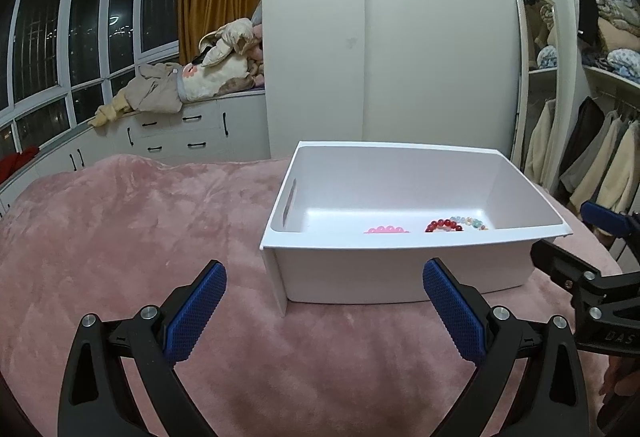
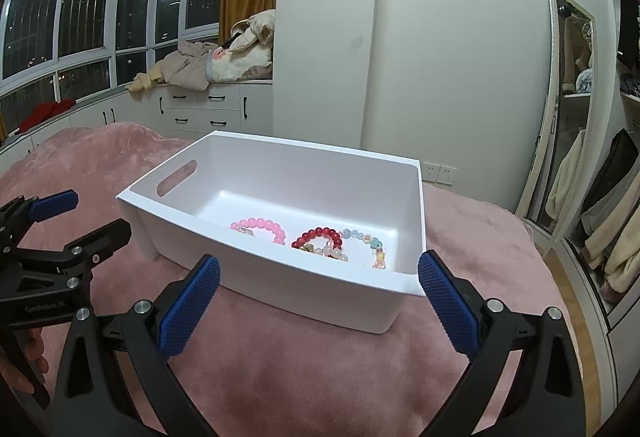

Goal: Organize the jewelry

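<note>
Right wrist view: white plastic bin (image 2: 280, 277) on pink plush bed blanket (image 2: 320, 377), bedroom.
Both grippers' jaws wide, empty; beaded bracelets (image 2: 320, 239) inside; dark windows (image 2: 80, 5), white drawers (image 2: 204, 111) behind.

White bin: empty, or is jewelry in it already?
Not empty. The bin holds a pink bracelet, a red bracelet and a pale multicolored one on its floor.

White plastic bin (image 2: 304, 289) stands upright on pink plush blanket (image 2: 320, 377), open top, oval handle slot in left end wall. Three bead bracelets lie flat on its floor near the front wall: pink bracelet (image 2: 262, 226) at left; red bracelet (image 2: 318, 235) in the middle; pale multicolour bracelet (image 2: 370, 243) at right, touching or overlapping the red one. Front wall hides their near edges
</note>
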`<state>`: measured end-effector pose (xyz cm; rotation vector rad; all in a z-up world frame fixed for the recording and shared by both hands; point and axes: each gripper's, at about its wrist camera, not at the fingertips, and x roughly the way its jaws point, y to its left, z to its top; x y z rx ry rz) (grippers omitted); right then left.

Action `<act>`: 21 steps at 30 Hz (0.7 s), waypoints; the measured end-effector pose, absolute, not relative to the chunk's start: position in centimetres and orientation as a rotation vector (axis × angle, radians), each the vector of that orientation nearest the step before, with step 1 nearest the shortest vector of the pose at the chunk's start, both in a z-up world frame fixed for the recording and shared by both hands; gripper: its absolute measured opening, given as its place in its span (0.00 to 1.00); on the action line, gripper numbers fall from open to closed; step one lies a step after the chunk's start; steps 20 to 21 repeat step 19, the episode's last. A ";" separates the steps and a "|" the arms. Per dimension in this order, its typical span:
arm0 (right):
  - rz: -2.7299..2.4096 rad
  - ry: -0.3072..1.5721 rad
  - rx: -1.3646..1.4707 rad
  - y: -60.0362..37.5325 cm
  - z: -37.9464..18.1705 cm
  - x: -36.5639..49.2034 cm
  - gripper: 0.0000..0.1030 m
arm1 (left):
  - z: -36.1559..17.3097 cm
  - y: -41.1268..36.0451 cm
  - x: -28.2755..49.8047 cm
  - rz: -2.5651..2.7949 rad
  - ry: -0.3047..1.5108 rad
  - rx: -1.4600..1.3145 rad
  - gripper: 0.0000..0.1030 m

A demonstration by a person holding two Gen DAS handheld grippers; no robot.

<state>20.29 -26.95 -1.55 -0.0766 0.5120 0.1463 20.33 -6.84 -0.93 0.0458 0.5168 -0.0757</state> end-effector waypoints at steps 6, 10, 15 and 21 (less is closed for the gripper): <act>0.140 0.518 -0.075 -27.0 -1.8 20.5 0.95 | -1.1 -6.8 20.1 -0.034 0.479 0.077 0.97; 0.139 0.519 -0.068 -27.1 -1.7 20.5 0.95 | -1.2 -6.3 20.4 -0.022 0.484 0.056 0.97; 0.147 0.519 -0.088 -26.9 -1.8 20.5 0.95 | -1.3 -6.1 20.6 0.003 0.496 0.086 0.97; 0.150 0.516 -0.086 -26.9 -1.7 20.5 0.95 | -1.4 -6.0 20.8 0.018 0.508 0.079 0.97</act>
